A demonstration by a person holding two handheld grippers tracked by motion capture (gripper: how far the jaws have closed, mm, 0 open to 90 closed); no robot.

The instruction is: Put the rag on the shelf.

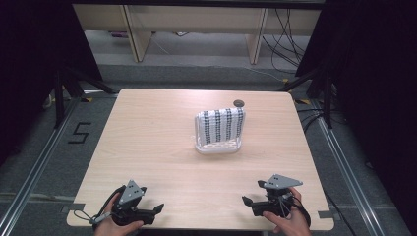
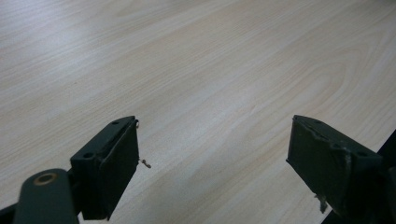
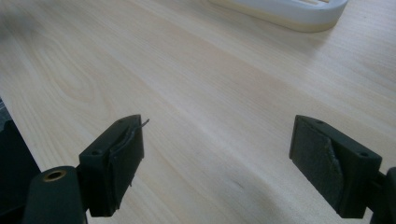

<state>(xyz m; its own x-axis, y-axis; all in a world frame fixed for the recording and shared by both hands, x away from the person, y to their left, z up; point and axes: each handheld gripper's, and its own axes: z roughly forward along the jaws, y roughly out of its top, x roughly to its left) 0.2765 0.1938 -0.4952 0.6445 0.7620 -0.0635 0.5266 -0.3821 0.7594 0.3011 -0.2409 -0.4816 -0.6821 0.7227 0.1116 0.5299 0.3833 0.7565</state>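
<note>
Nothing looks started. From the high view, a patterned cloth [image 1: 221, 125] stands in a white rack [image 1: 219, 146] mid-table, well beyond the left gripper [image 1: 158, 208] and right gripper [image 1: 246, 201]. Left gripper view: jaws apart over bare table [image 2: 196, 70]. Right gripper view: jaws apart, the rack [image 3: 285, 10] far ahead; reaching and grasping remain.

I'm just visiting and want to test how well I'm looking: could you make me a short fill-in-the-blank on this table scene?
1. The white tray holding the patterned cloth sits on the ____ table.
2. The jaws of the left tongs stand wide ____, with nothing between them.
3. The right tongs rest near the table's ____ edge, far from the tray.
4. The small dark round thing lies just ____ the cloth, toward the far edge.

Missing words: wooden; open; near; behind
</note>
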